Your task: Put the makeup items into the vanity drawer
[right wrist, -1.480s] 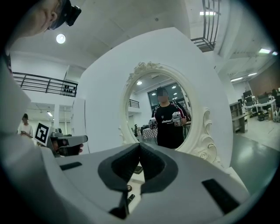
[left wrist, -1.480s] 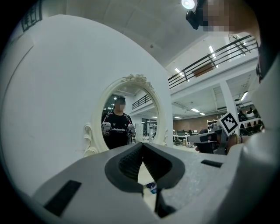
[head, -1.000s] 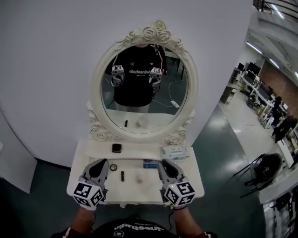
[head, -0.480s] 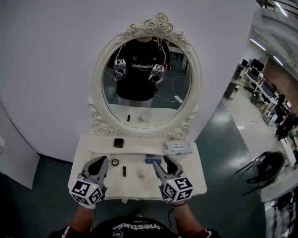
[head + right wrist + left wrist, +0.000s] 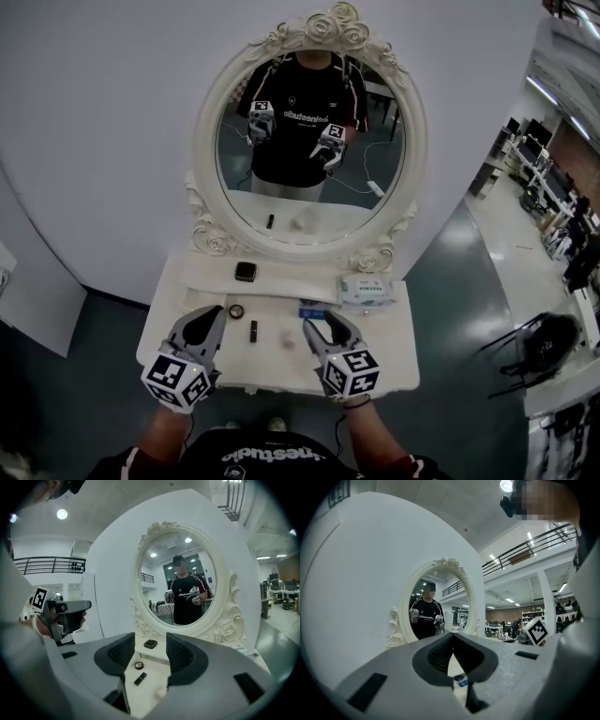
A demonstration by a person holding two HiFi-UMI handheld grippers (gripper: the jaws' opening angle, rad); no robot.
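Hovering over desk (image 5: pixel 392 354): right hand-held gripper (image 5: pixel 324 324) jaws just opened, nothing between; left hand-held gripper (image 5: pixel 212 315) jaws together, empty.

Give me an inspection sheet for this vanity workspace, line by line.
Surface: white vanity top; drawer not seen open.
Job's things: black lipstick, small round pot and pale small item on the top; black compact on the shelf.
Clutter: wipes pack, blue item.
Grippers: left gripper shut, empty; right gripper jaws have just been opening, nothing between them.
Cables: white cable, seen in the mirror.
Surroundings: white wall, office hall at right.
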